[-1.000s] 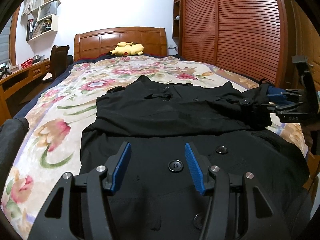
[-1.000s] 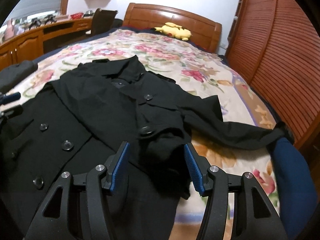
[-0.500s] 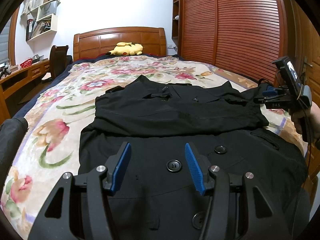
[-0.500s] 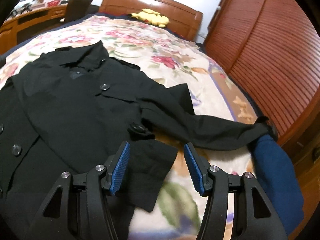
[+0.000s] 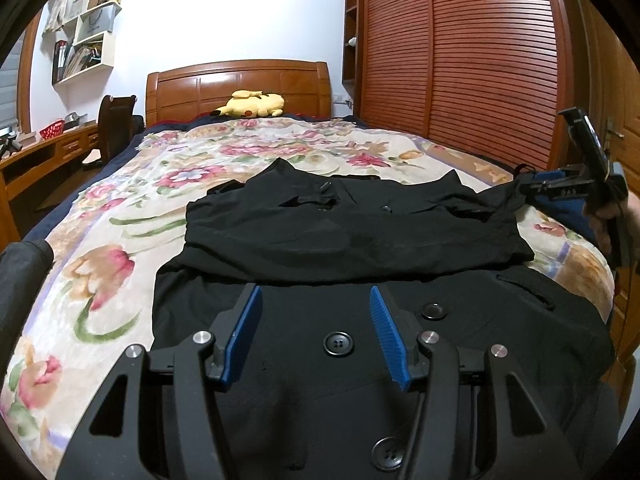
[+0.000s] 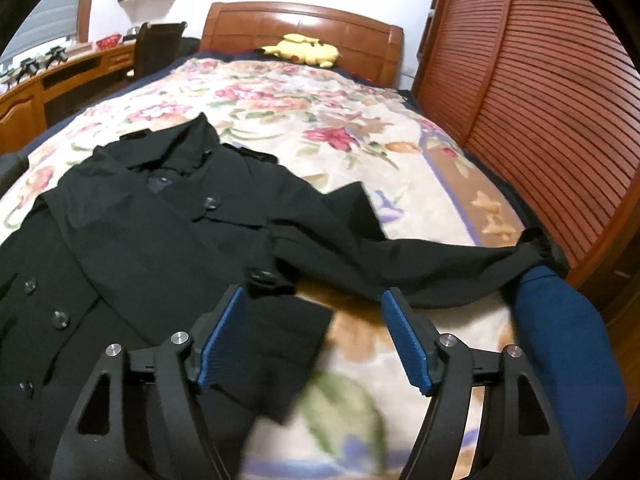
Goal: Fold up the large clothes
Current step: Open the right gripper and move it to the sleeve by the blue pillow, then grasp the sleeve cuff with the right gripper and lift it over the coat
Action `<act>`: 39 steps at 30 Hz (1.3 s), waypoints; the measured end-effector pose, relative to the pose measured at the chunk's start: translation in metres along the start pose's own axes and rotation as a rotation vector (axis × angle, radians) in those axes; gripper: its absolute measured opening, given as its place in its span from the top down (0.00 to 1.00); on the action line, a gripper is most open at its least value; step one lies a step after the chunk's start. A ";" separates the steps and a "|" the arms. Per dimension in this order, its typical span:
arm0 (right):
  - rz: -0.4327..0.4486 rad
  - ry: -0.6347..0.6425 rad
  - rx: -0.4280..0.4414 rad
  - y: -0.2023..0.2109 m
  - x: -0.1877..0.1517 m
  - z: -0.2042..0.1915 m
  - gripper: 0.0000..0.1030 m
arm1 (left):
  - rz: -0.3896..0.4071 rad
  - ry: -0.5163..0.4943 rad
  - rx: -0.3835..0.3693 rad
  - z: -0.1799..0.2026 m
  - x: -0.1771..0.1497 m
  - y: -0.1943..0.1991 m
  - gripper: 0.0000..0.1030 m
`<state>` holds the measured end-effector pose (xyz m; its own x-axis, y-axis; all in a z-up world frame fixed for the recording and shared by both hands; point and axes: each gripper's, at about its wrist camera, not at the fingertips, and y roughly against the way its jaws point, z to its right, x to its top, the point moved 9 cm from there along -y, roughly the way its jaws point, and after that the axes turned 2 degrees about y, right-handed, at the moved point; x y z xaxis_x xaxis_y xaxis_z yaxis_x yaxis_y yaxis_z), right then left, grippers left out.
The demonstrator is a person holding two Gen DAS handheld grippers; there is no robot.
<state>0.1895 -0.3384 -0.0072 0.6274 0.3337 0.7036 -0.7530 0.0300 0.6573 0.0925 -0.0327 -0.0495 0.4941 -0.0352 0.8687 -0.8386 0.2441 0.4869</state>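
Left wrist view: the left hand-held gripper [image 5: 316, 332] hangs spread over the black coat [image 5: 360, 240] lying on the bed [image 5: 100, 240].

Right wrist view: the right hand-held gripper [image 6: 316, 336] is spread and empty; the sleeve [image 6: 420, 260] trails toward 2 o'clock, so pinch near its cuff and carry it flat across the chest.

The coat [image 5: 360, 248] is plain black with black buttons, and it lies on a cream bedspread [image 5: 120, 216] printed with pink and red flowers, green leaves and tan blooms, edged in navy. Both the left gripper [image 5: 316, 332] and the right gripper [image 6: 312, 336] are black with ridged blue pads [image 5: 244, 334] and silver screw heads. The headboard [image 5: 240, 84] and slatted wardrobe doors [image 5: 480, 60] are reddish-brown wood, the plush toy [image 5: 250, 105] is yellow, and the wall [image 5: 224, 12] is white.
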 end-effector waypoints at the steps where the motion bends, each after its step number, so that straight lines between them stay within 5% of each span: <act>1: -0.002 0.000 -0.009 0.002 0.001 0.009 0.29 | 0.004 0.000 -0.004 0.001 0.001 0.001 0.47; 15: -0.054 -0.178 -0.216 -0.018 0.008 0.171 0.29 | 0.012 -0.033 -0.017 0.022 0.004 -0.002 0.47; 23: -0.109 -0.407 -0.215 -0.053 -0.011 0.233 0.30 | -0.015 -0.033 -0.009 0.022 0.000 -0.012 0.47; 31: -0.141 -0.429 -0.203 -0.091 -0.014 0.235 0.56 | -0.034 -0.032 -0.011 0.022 -0.004 -0.017 0.47; 35: -0.185 -0.345 -0.313 -0.106 -0.017 0.234 0.93 | -0.048 -0.033 -0.013 0.022 -0.005 -0.021 0.46; 39: -0.164 -0.355 -0.321 -0.105 -0.014 0.238 0.98 | -0.056 -0.028 -0.017 0.021 -0.006 -0.024 0.47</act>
<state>0.3070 -0.5700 -0.0215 0.7293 -0.0390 0.6831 -0.6269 0.3618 0.6900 0.1043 -0.0590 -0.0643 0.5333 -0.0761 0.8425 -0.8059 0.2571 0.5333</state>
